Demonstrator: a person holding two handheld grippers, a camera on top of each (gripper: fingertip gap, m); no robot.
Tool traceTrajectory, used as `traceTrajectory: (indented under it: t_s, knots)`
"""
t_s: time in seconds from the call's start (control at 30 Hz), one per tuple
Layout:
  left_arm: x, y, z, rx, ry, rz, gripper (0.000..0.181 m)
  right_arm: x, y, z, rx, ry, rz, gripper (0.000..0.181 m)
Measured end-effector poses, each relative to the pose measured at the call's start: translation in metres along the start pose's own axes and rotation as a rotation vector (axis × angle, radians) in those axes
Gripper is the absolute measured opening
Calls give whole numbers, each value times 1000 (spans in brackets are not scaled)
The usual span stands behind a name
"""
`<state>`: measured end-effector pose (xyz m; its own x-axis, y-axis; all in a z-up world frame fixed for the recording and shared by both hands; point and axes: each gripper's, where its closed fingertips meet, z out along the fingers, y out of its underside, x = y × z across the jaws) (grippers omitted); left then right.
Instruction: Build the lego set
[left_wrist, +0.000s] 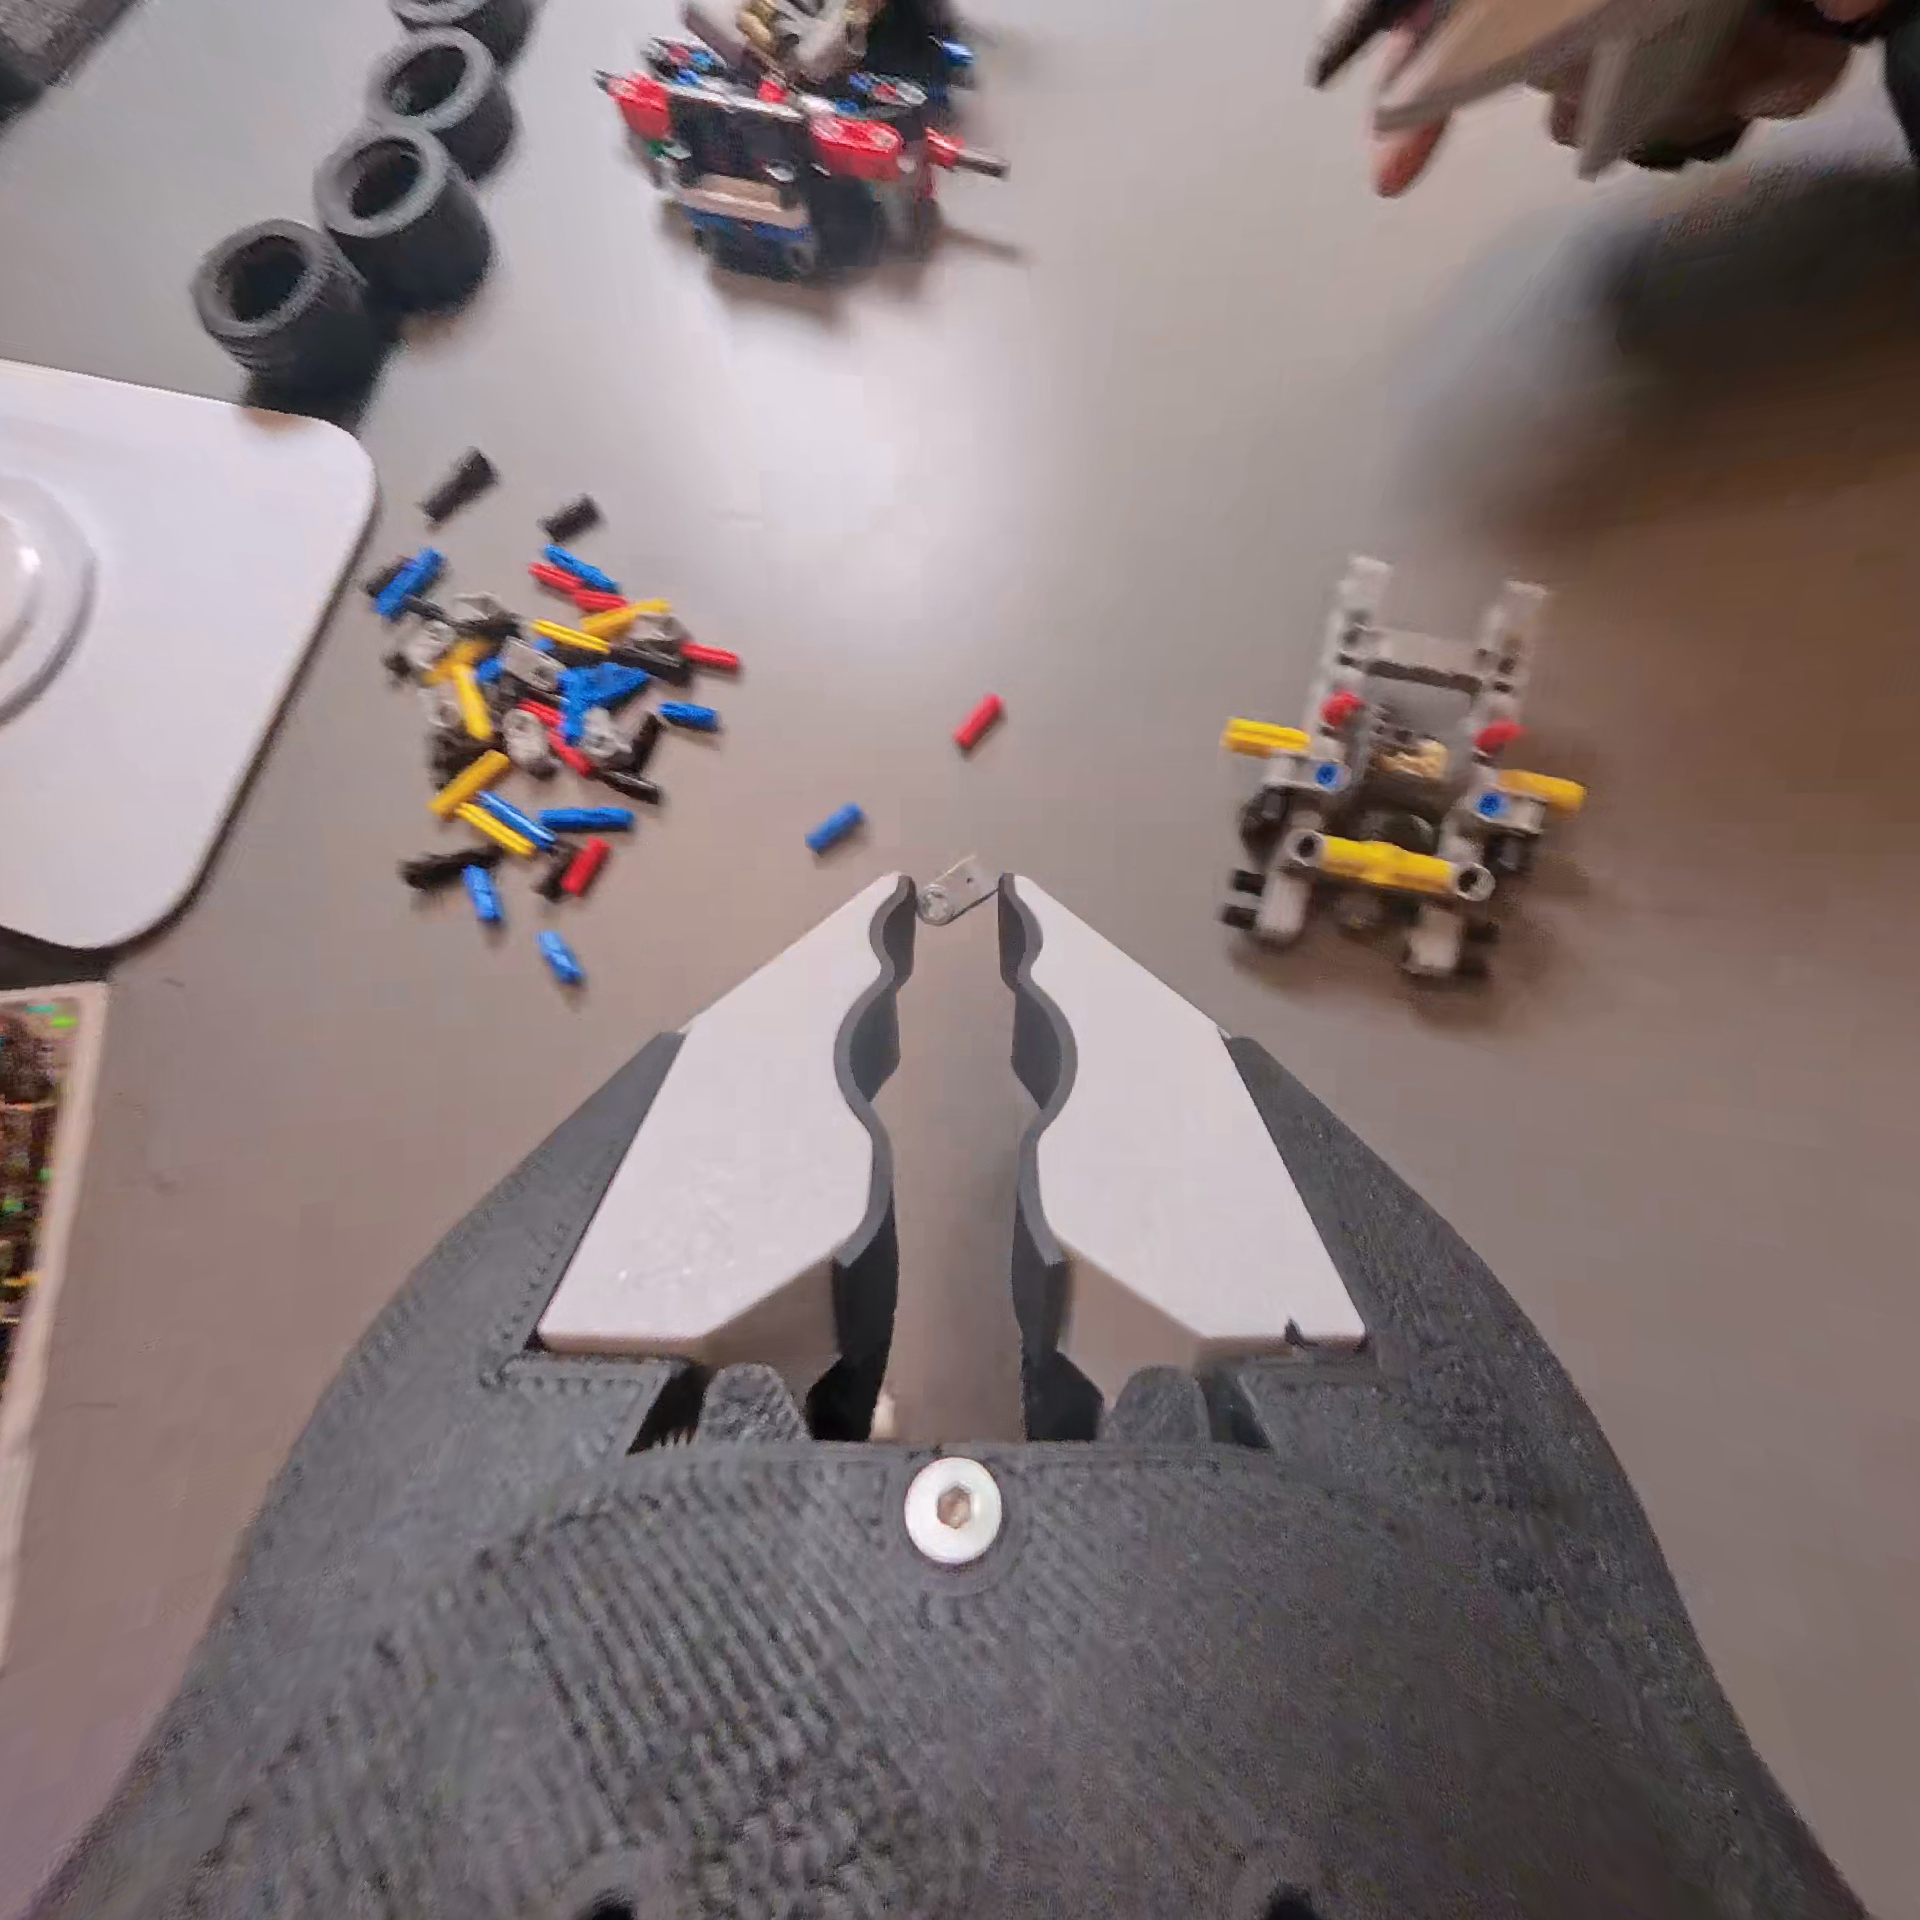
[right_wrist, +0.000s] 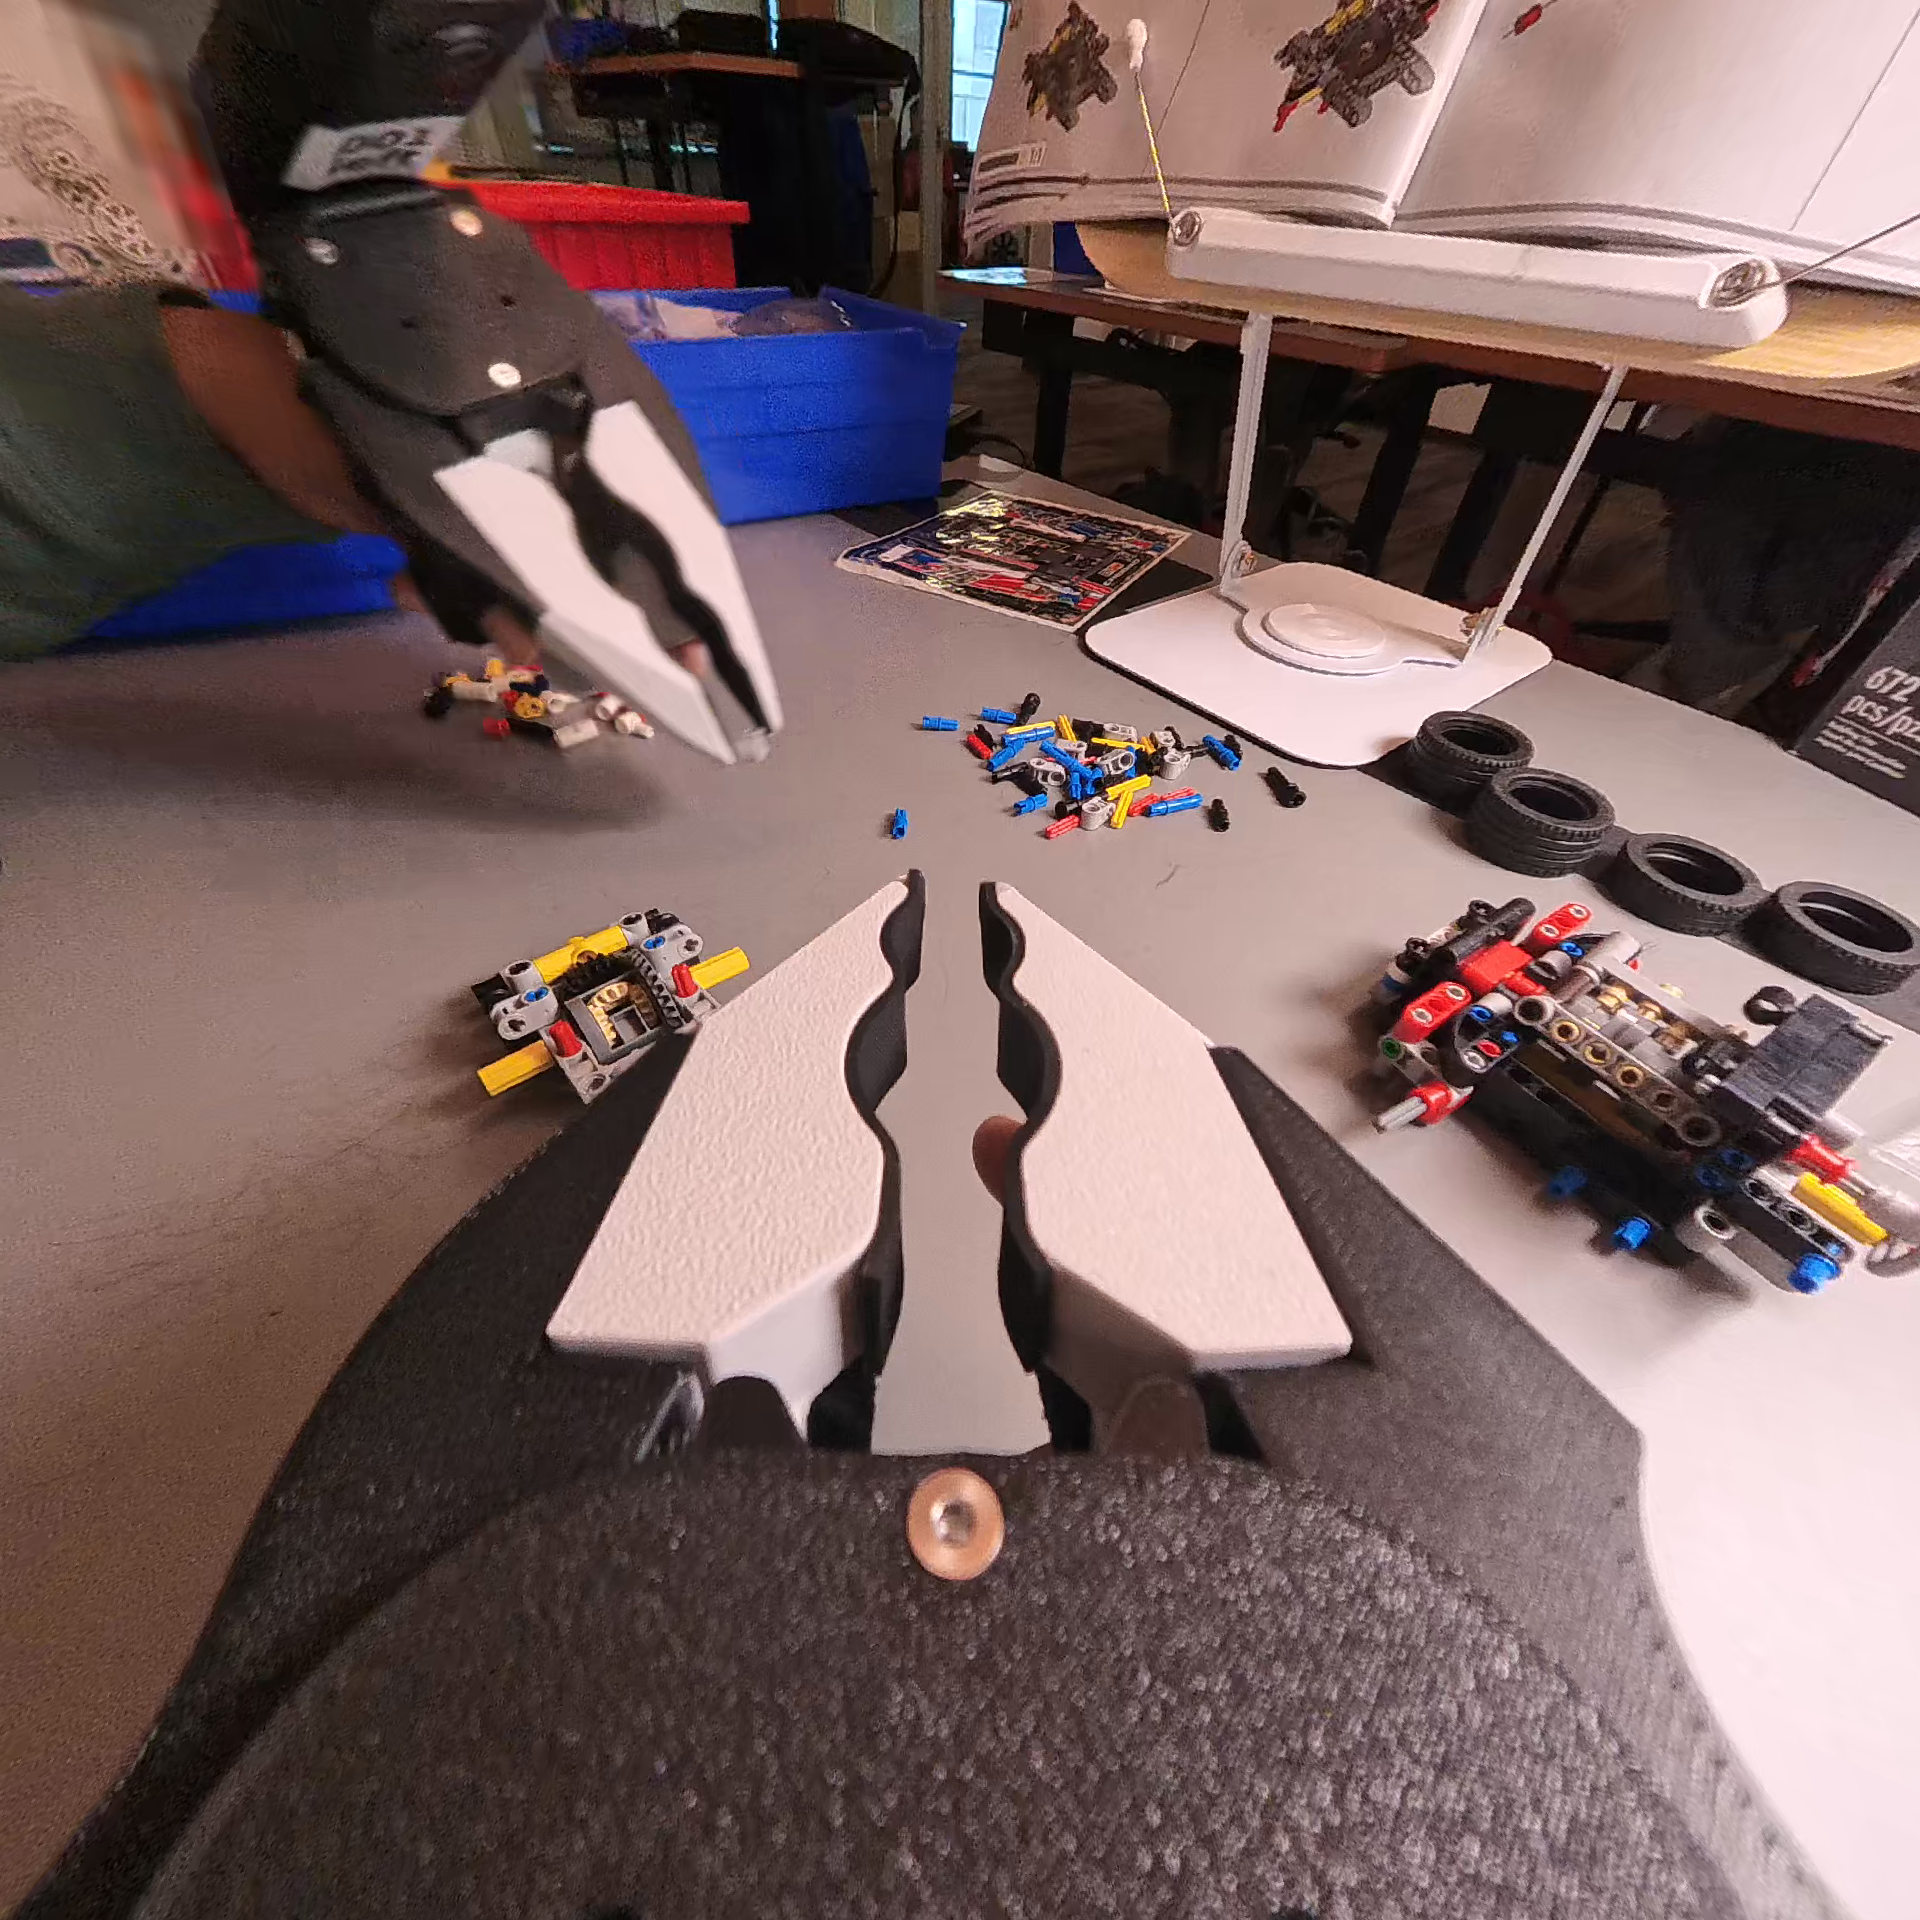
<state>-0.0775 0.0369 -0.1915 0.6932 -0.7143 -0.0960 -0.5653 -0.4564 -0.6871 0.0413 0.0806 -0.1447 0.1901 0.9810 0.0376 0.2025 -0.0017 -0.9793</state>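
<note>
Left wrist view: your left gripper (left_wrist: 958, 896) pinches a small grey piece (left_wrist: 951, 894) above bare table (left_wrist: 1039, 520), pin pile (left_wrist: 540, 707) left, subassembly (left_wrist: 1382, 810) right; your right gripper (right_wrist: 951, 894) is spread, holding nothing.

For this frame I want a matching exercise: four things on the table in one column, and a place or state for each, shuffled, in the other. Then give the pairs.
Things:
1. Small grey lego connector piece
2. Four black rubber tyres
3. Small grey-and-yellow lego gear assembly
4. Open instruction booklet

Places or states:
A. Propped on the white stand
B. Pinched at the left gripper's fingertips
C. Lined up in a row beside the stand's base
D. Resting on the table just left of the right gripper

Pairs: 1-B, 2-C, 3-D, 4-A
</note>
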Motion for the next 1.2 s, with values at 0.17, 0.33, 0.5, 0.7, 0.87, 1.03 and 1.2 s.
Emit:
traceTrajectory:
  t_s: [0.17,0.33,0.5,0.7,0.87,1.03,1.2]
  knots:
    - [58,33,1,-59,68,2,14,-1,7,5,-26,12,3,9]
    - [73,38,4,-35,61,16,14,-4,12,9,-46,34,-6,9]
    - [72,36,7,8,48,22,14,-4,10,10,-38,73,-50,9]
    - [69,35,8,49,21,23,14,2,8,11,-23,103,-37,9]
    - [65,35,8,76,-14,11,14,7,7,11,-15,110,1,9]
    - [63,36,5,93,-5,-7,23,7,6,9,-7,112,-2,8]
    - [63,35,-4,118,5,7,27,6,7,11,-13,106,-23,8]
